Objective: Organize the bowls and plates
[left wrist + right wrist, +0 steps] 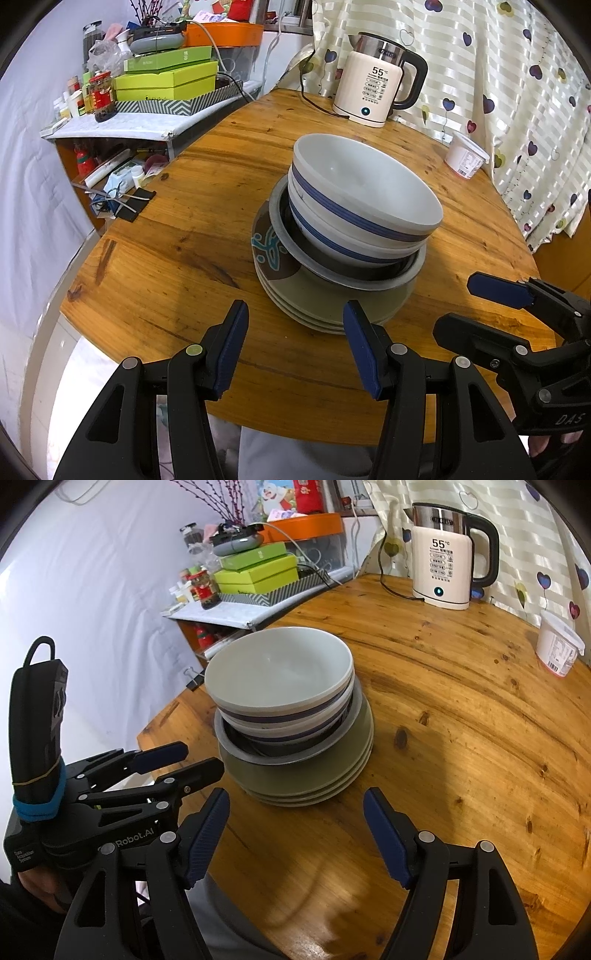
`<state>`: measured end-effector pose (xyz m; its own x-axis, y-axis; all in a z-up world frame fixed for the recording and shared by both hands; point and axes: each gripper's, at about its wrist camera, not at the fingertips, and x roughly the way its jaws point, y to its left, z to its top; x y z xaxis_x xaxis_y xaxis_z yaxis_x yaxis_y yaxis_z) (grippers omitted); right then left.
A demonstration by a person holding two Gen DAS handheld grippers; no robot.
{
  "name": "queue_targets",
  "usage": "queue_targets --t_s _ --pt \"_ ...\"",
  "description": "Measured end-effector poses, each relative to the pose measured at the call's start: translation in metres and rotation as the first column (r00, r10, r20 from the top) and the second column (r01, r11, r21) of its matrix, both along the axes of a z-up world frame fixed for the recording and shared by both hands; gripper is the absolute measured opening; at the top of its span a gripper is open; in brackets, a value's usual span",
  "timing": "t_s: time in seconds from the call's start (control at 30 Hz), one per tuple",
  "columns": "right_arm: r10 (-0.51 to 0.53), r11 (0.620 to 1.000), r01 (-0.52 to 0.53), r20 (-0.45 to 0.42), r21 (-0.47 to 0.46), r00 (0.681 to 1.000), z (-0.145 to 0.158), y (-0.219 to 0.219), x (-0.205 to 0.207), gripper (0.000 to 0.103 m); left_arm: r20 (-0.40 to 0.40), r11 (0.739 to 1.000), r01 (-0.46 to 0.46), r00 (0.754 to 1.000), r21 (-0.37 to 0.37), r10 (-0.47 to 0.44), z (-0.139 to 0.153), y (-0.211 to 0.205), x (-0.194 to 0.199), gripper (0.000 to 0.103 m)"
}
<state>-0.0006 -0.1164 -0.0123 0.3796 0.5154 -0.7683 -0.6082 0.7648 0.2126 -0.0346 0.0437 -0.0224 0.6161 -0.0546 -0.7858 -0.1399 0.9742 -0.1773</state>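
One stack of dishes stands in the middle of the round wooden table (192,236). At the bottom lie three olive plates (332,299) (295,779). On them sits a grey metal dish (369,284) (295,751). Nested in it are two white bowls with blue bands (365,192) (277,672), the top one tilted. My left gripper (295,314) is open just short of the plates' near edge, with nothing between its fingers. My right gripper (295,801) is open too, its blue pads apart before the stack. Each gripper also appears in the other view: left gripper (192,758), right gripper (465,302).
A white electric kettle (376,88) (443,561) with its cord stands at the back. At the right edge by the heart-patterned curtain (517,92) sits a white tub (465,155) (557,646). A cluttered shelf with green boxes (166,81) (255,572) stands at the left.
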Motion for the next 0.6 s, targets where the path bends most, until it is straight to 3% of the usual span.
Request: queue_targets --t_s 0.6 --pt "-0.001 1.0 0.001 -0.008 -0.005 1.0 -0.004 0.0009 -0.0001 0.076 -0.009 1.0 0.012 1.0 -0.017 -0.012 -0.005 -0.0028 0.0054 0.054"
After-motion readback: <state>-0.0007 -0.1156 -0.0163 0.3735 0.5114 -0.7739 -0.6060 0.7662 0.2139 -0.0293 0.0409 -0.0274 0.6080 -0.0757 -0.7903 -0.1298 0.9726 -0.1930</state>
